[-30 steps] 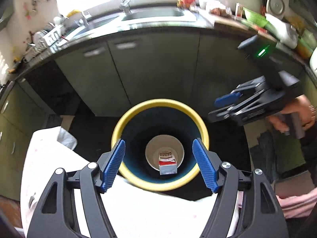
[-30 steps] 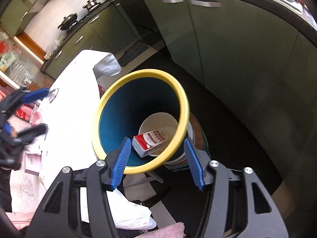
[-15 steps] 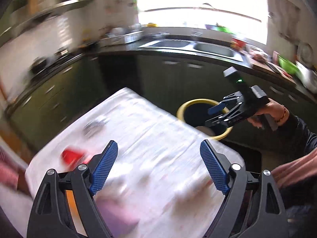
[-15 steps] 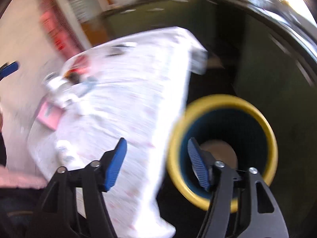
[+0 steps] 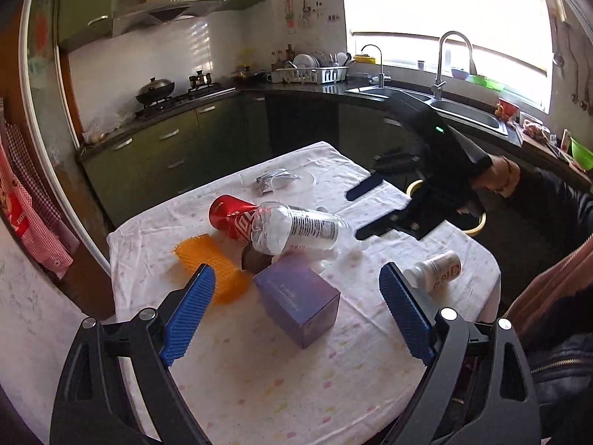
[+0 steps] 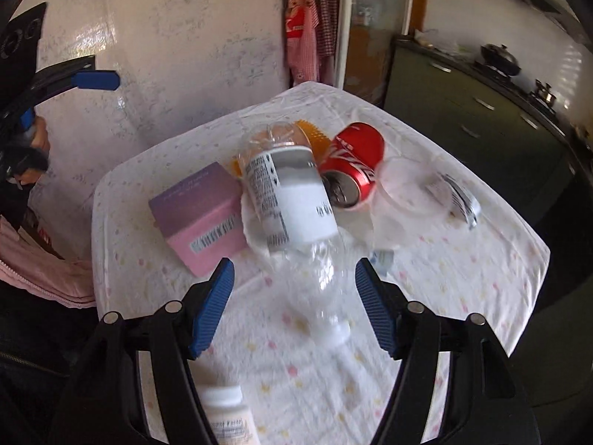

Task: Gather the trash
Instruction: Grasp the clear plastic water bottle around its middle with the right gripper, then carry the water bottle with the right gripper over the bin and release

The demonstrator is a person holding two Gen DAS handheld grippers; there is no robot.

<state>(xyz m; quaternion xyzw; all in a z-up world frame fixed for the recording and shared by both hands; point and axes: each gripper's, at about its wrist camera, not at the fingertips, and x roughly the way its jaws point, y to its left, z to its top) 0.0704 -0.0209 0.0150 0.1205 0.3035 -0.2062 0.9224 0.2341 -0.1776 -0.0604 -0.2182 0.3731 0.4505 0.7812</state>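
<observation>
From the left wrist view I see both tongs. My left tongs (image 5: 292,311) hang above the near edge of the counter (image 5: 259,389), blue pads wide apart and holding nothing. Between them sits the box (image 5: 298,302), with the orange mesh (image 5: 213,272) to its left. Behind the box the can (image 5: 233,217) lies on its side, and the clear bottle (image 5: 296,231) lies across it, touching it. Farther back lie a foil packet (image 5: 274,178) and a clear lid (image 5: 296,183). To the right a small white bottle (image 5: 435,270) lies alone near the counter's edge. Only this view shows the yellow bin (image 5: 478,222) rim, beyond the far right corner, mostly hidden by my right tongs (image 5: 370,207). Those reach in over the counter's right side, tilted down toward the clear bottle, pads apart, with the hand (image 5: 496,178) gripping the handle.

The right wrist view shows what the other hides: the box's pink side with a barcode, and the can's open top. Here the right tongs (image 6: 294,306) straddle the clear bottle's (image 6: 292,215) neck, spread, not touching it. The cap end is blurred. The can (image 6: 352,165) lies right of the bottle, then the lid (image 6: 404,189) and packet (image 6: 456,198).
</observation>
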